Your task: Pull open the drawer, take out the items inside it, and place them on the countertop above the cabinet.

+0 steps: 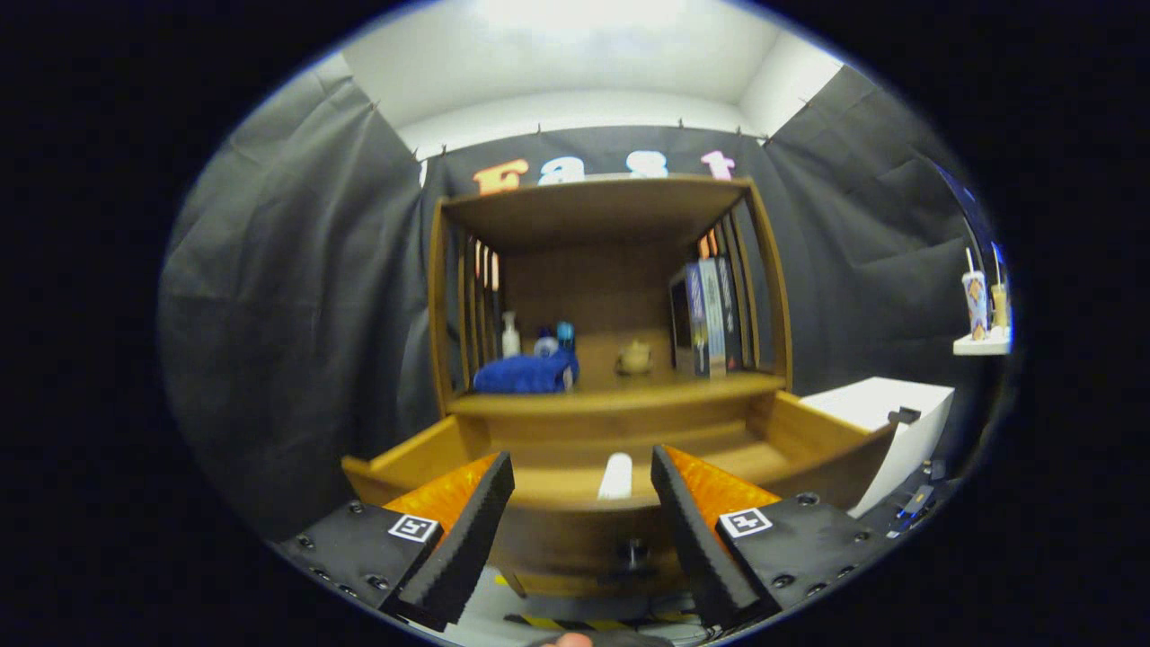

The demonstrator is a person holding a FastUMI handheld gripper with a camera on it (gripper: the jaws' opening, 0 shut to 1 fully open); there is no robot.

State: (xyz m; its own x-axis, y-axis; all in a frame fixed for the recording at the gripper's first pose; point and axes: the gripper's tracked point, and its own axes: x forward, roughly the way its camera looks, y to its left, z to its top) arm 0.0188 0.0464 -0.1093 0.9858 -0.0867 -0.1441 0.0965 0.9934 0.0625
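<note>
The wooden cabinet's drawer [809, 431] stands pulled open just beyond my fingers, its front panel with a small dark knob [636, 550] between and below them. Inside it lies a white cylindrical item [616, 476], seen just ahead in the gap between the fingers. My gripper [582, 472] is open, with nothing held. Above the drawer, the countertop [620, 388] carries a blue cloth [526, 373], a white bottle [510, 336], a blue-capped bottle [564, 335], a small tan pot [634, 358] and upright books [706, 316].
A white box [885, 409] stands to the right of the drawer. Farther right, a small white shelf [981, 344] holds cups with straws. Black cloth walls surround the cabinet. Yellow-black tape [575, 623] marks the floor below the drawer front.
</note>
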